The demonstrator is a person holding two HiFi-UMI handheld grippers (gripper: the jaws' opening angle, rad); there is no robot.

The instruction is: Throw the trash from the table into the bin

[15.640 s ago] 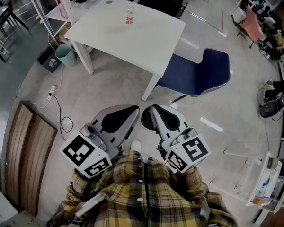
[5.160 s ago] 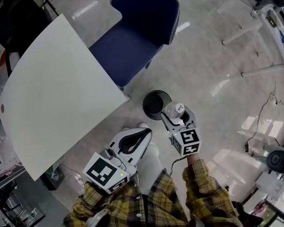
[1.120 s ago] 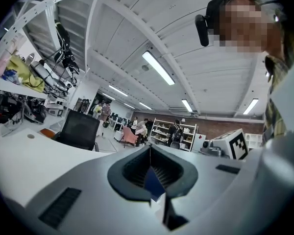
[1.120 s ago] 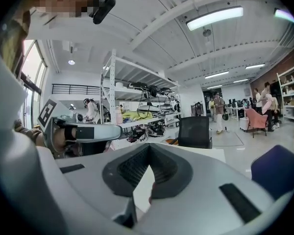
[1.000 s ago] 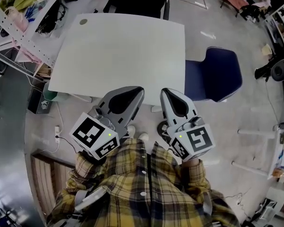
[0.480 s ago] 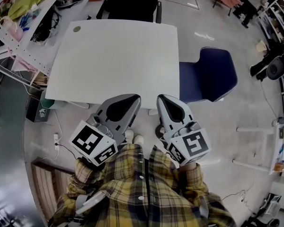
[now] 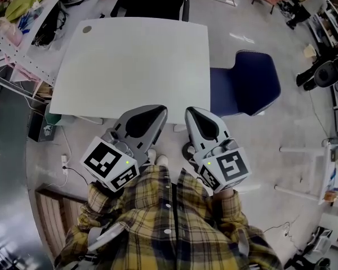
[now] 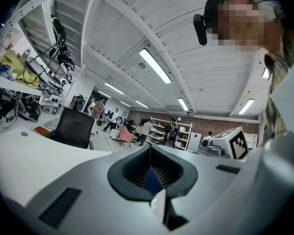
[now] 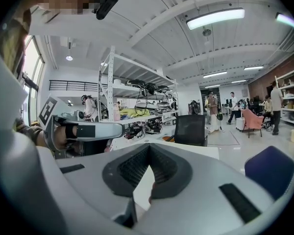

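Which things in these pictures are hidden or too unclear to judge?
- Bin: in the head view the right gripper covers almost all of it, so its contents are unseen.
- Green bucket: in the head view it is mostly under the table edge.
- Shelf items: in the head view they are too small and cut off by the picture edge.

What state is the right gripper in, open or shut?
Shut, empty. In the right gripper view the tips of the grey two-jaw right gripper meet, nothing between its dark ribbed pads.
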